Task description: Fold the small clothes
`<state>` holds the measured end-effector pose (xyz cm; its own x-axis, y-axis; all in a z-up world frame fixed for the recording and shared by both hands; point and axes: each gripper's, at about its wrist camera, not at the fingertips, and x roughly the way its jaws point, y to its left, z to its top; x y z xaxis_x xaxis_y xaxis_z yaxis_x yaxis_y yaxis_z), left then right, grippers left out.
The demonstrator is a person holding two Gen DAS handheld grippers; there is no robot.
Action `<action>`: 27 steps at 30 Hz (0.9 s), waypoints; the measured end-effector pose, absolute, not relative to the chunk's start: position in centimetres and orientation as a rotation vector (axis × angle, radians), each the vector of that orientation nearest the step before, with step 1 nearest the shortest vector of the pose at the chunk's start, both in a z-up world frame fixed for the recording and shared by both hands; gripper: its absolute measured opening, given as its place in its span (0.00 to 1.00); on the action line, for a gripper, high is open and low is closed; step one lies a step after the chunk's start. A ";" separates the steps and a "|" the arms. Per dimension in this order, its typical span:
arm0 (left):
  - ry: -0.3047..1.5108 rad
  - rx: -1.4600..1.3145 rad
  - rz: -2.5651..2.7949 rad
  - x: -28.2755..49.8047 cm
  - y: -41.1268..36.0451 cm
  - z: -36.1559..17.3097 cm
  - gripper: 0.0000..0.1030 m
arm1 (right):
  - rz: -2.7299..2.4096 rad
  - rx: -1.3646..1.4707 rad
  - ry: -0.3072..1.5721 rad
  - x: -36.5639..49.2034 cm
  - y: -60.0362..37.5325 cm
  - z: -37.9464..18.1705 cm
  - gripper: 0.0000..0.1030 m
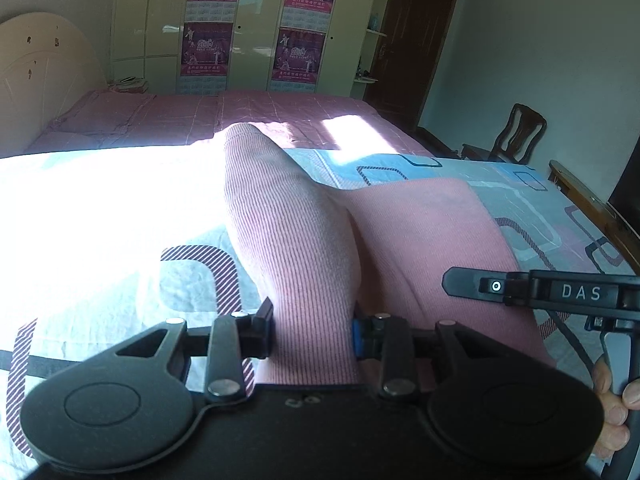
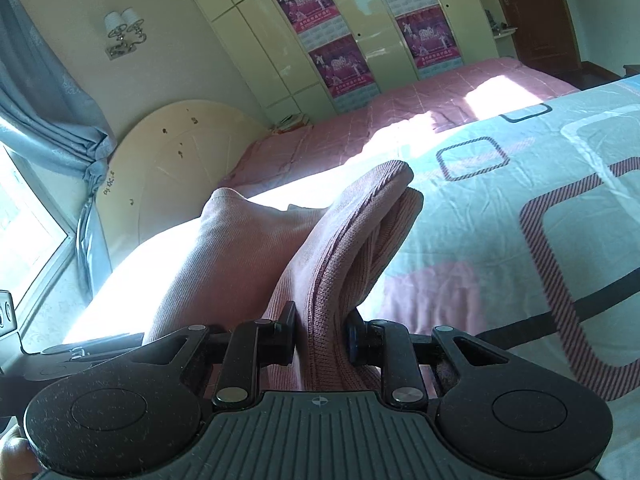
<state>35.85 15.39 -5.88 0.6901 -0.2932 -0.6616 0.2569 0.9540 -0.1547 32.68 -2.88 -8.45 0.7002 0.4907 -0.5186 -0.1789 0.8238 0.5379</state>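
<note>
At the bottom centre of each wrist view, a pink ribbed garment (image 1: 288,240) is rising between the jaws: the left gripper (image 1: 312,334) and the right gripper (image 2: 322,338) are both clamping it above the patterned bedsheet (image 2: 520,200).

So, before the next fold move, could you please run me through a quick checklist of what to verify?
1. Left gripper clamped on the pink garment: ok.
2. Right gripper clamped on the garment's thicker folded edge: ok.
3. Garment lifted off the patterned bedsheet: partly; the far portion's contact cannot tell.
4. Fabric between the two grips flat, untwisted: not ok, it bunches and folds.
5. Bedsheet ahead free to lay the garment on: ok on the right; the left is lost in sun glare, cannot tell.
</note>
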 end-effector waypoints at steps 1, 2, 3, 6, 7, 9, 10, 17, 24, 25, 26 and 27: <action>0.749 -0.051 -0.301 35.9 16.2 -5.8 0.32 | 0.396 0.477 0.705 32.9 -1.9 -8.5 0.23; 0.749 -0.051 -0.295 36.0 16.9 -5.8 0.32 | 0.403 0.475 0.707 33.3 -0.8 -8.5 0.23; 0.749 -0.050 -0.288 36.1 17.5 -5.8 0.32 | 0.409 0.473 0.708 33.6 0.2 -8.6 0.23; 0.752 -0.042 -0.272 36.9 18.9 -6.0 0.32 | 0.424 0.467 0.712 34.6 2.4 -8.9 0.23; 0.754 -0.039 -0.266 37.3 19.3 -6.1 0.32 | 0.426 0.465 0.713 35.0 2.8 -9.1 0.23; 0.758 -0.038 -0.255 38.2 19.8 -6.6 0.32 | 0.433 0.461 0.716 35.6 3.8 -9.5 0.22; 0.762 -0.037 -0.248 38.6 20.1 -6.9 0.32 | 0.434 0.456 0.720 36.0 4.1 -9.8 0.22; 0.799 -0.067 -0.210 41.8 21.3 -9.9 0.32 | 0.428 0.438 0.760 39.4 4.8 -12.4 0.18; 0.825 -0.079 -0.152 43.1 22.9 -13.0 0.45 | 0.372 0.382 0.800 42.3 4.7 -15.4 0.19; 0.819 -0.077 -0.146 42.9 22.9 -13.2 0.50 | 0.365 0.364 0.809 42.4 4.7 -15.7 0.19; 0.812 -0.076 -0.133 42.6 23.0 -13.4 0.56 | 0.360 0.351 0.817 42.6 4.6 -16.0 0.19; 0.807 -0.083 -0.123 42.6 23.2 -13.5 0.59 | 0.359 0.347 0.829 42.7 4.4 -16.3 0.19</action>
<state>42.61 23.24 -13.54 0.6848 -0.1413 -0.7149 0.0778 0.9896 -0.1211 42.70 4.45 -16.34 0.6225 0.4388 -0.6480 -0.1730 0.8847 0.4329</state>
